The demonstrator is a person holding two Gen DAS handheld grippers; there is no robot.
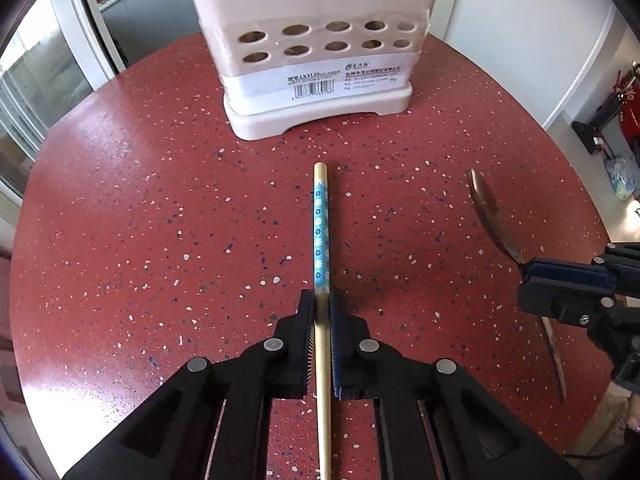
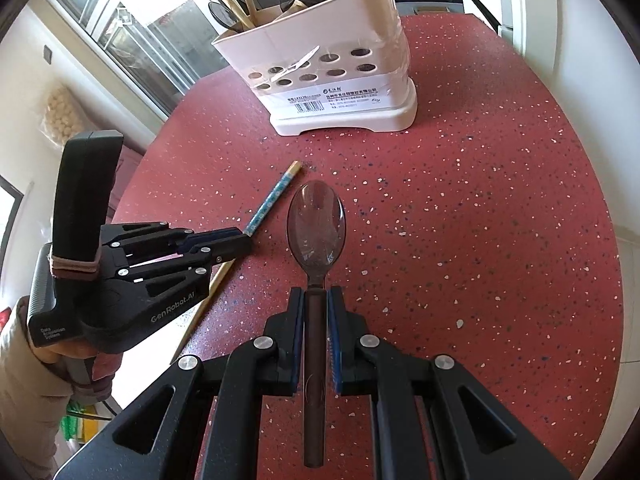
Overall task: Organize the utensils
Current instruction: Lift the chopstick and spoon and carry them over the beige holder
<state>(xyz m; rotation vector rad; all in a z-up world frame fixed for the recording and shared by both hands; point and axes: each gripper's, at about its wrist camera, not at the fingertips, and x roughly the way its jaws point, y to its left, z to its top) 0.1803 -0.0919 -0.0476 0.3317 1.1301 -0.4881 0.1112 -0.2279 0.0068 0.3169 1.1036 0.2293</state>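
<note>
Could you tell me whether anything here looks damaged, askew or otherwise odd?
One oddity: the utensil holder is wrapped in clear tape, with a strip peeling loose over its drain holes. Otherwise tidy: left gripper holds a chopstick, right gripper a spoon.

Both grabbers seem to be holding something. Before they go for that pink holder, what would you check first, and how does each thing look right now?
1. Left gripper shut on the chopstick: ok.
2. Right gripper shut on the spoon: ok.
3. Spoon sits straight between the fingers: ok.
4. Utensil holder upright on the table: ok.
5. Free room inside the holder: cannot tell; spoons and chopsticks already stand in it.
6. Table between utensils and holder unobstructed: ok.
</note>
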